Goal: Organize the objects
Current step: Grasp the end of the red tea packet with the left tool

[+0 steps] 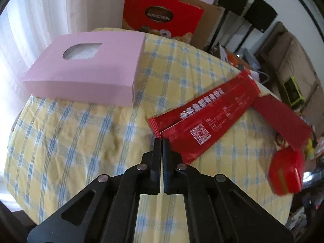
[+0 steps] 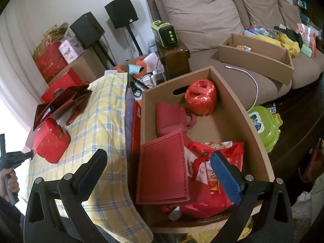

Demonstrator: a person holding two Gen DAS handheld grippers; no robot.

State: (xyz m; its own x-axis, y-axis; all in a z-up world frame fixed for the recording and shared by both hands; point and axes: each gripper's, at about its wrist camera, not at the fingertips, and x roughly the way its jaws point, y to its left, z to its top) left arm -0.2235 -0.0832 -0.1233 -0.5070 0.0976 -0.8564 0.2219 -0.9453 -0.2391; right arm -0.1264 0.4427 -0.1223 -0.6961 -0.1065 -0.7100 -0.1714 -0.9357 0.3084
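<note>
Left gripper [image 1: 161, 141] pinched empty, red packets [image 1: 202, 119] at one o'clock; right gripper [image 2: 160, 162] spread wide over cardboard box [image 2: 232, 93].

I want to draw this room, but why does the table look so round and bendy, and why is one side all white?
Left wrist view: the fisheye lens bulges the checked tablecloth; window light washes out the curtain; the red packets look slightly blurred. Right wrist view: the cardboard box curves too, and the picture's corners go dark.
</note>
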